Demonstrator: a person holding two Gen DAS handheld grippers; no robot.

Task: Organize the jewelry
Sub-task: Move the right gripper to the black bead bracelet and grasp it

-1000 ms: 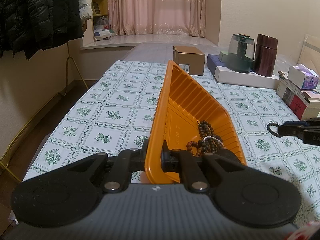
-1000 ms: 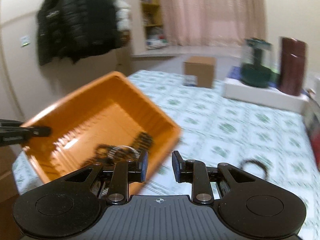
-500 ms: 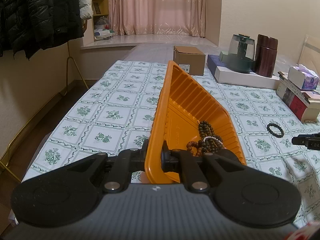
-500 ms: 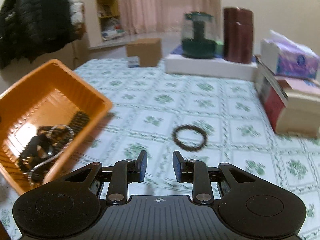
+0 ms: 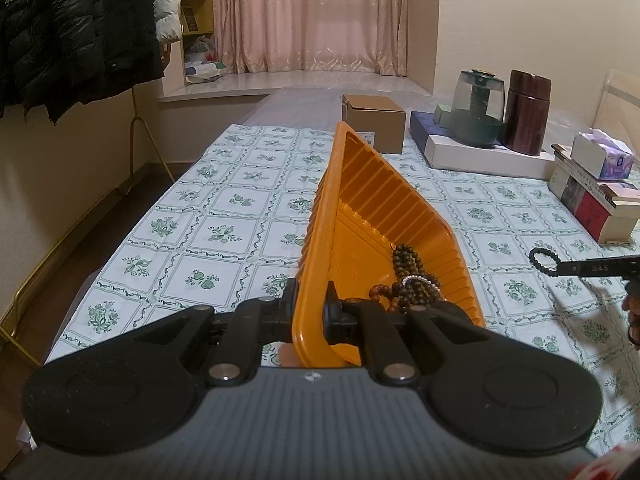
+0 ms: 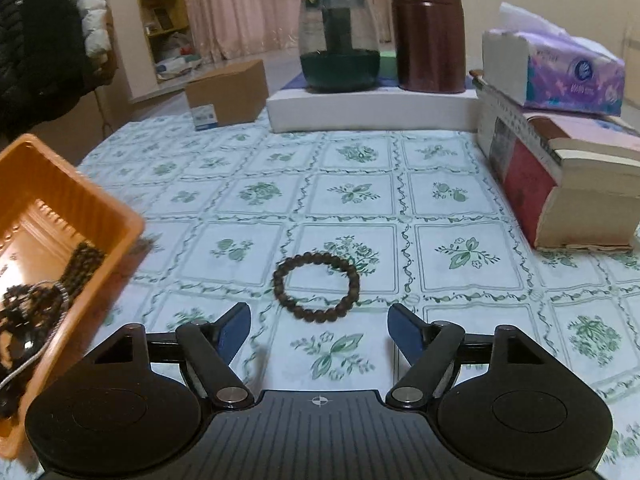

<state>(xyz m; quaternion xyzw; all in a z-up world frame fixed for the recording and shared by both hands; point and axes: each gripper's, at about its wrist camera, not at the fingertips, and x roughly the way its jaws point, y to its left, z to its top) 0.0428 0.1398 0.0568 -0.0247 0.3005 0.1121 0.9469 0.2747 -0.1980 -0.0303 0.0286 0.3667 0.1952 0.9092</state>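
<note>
Orange tray (image 6: 60, 216) cut off at left edge.

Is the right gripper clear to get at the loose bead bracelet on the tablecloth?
Probably yes. The right gripper has just opened wide, with the bracelet lying flat just ahead of its fingertips, nothing between them. The orange tray sits off to the side.

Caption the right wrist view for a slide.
Right gripper, jaws just opened wide, approaches a beaded bracelet on the floral tablecloth, orange tray at left.
</note>
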